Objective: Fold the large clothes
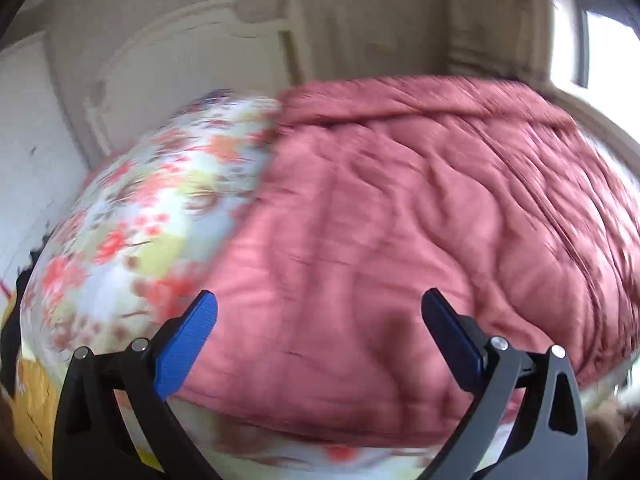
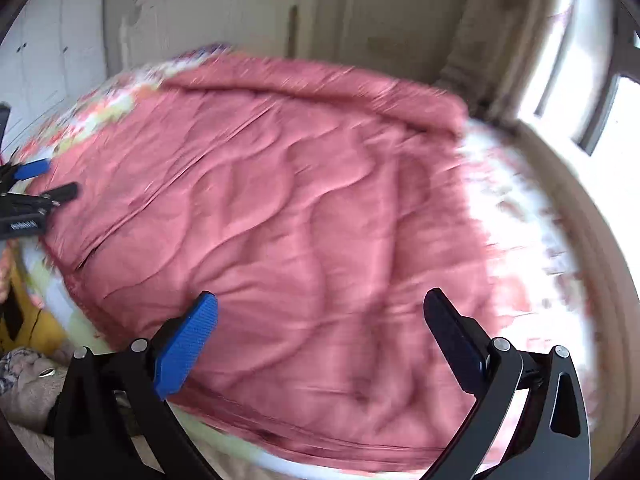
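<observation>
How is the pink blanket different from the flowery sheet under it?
The pink quilt is one plain colour, while the flowery sheet has red and yellow blossoms on white. The quilt looks puffy, with wavy stitching; the sheet looks flat. The quilt lies on top and the sheet shows around its edges. Both are spread over the bed.

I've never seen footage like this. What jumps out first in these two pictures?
A big pink quilted garment spread flat fills the middle of both views, lying on a floral sheet that shows to its left. In front, each hand-held gripper, left and right, hangs open above the pink cloth's near edge, holding nothing. Everything is motion-blurred.
</observation>
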A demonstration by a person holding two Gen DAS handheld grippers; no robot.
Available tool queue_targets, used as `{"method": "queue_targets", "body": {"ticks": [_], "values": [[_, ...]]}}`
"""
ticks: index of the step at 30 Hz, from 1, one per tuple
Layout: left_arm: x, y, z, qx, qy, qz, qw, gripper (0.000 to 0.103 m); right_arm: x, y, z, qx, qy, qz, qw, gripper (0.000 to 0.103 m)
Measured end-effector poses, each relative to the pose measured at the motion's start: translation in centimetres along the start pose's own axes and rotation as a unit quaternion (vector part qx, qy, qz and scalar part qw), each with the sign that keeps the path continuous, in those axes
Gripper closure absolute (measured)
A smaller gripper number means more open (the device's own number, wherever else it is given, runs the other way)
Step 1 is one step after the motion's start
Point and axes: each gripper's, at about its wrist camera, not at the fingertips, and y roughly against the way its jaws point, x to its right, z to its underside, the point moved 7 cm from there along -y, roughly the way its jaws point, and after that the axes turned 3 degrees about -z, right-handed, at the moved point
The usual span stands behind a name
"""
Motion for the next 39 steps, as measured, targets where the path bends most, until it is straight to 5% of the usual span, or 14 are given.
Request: {"method": "queue_targets", "body": {"ticks": [4, 8, 11, 15, 16, 18, 21, 24, 25, 26, 27, 28, 32, 39], "values": [[-5.3, -2.1, 0.2, -0.039, 0.094, 0.011, 0.9948, 0.002, 5.6, 0.8, 0.7, 0.001, -0.069, 0.016, 0.997, 0.005], [-8.0, -4.2, 1.0, -0.068, 0.140, 0.042, 0.9869, 0.002, 10.1, 0.3, 3.7, -0.024, -0.179, -0.032, 0.983, 0.007], [-7.5, -5.0, 1.7, -0.082, 0.143, 0.071, 0.9837, 0.006, 9.6, 0.0, 5.0, -0.036, -0.176, -0.059, 0.982, 0.026], [-5.5, -3.8, 1.4, -0.068, 0.121, 0.113, 0.9838, 0.049, 7.2, 0.4, 5.3, -0.020, -0.150, -0.092, 0.984, 0.047], [-5.0, -3.6, 1.2, -0.069, 0.122, 0.135, 0.9809, 0.050, 6.9, 0.4, 5.3, -0.018, -0.151, -0.098, 0.983, 0.049], [-4.2, -3.4, 1.0, -0.064, 0.120, 0.153, 0.9789, 0.048, 6.6, 0.4, 5.2, -0.014, -0.155, -0.107, 0.982, 0.051], [-4.3, -4.2, 1.1, -0.051, 0.127, 0.134, 0.9815, 0.022, 7.3, 0.1, 5.1, 0.014, -0.188, -0.116, 0.975, 0.049], [-2.5, -4.3, 1.2, -0.051, 0.089, 0.102, 0.9894, 0.020, 7.0, 0.1, 4.8, 0.033, -0.182, -0.104, 0.977, 0.045], [-1.9, -4.1, 1.3, -0.051, 0.073, 0.104, 0.9907, 0.039, 6.4, 0.0, 4.7, 0.033, -0.165, -0.092, 0.981, 0.048], [-1.0, -3.5, 1.3, -0.047, 0.058, 0.117, 0.9903, 0.056, 6.1, 0.0, 4.6, 0.032, -0.162, -0.099, 0.981, 0.075], [-0.6, -3.1, 1.4, -0.051, 0.059, 0.141, 0.9869, 0.081, 5.9, 0.0, 4.7, 0.029, -0.171, -0.118, 0.978, 0.083], [-0.5, -2.6, 1.4, -0.051, 0.069, 0.158, 0.9837, 0.086, 5.9, -0.1, 4.8, 0.029, -0.186, -0.136, 0.973, 0.084], [-3.0, 2.5, 1.3, -0.016, 0.110, 0.222, 0.9688, 0.088, 6.1, 2.5, 5.7, 0.028, -0.218, -0.210, 0.953, 0.087], [-9.2, 15.2, 2.4, 0.071, 0.197, 0.369, 0.9055, 0.088, 5.4, 16.2, 6.7, 0.120, -0.198, -0.317, 0.920, 0.088]]}}
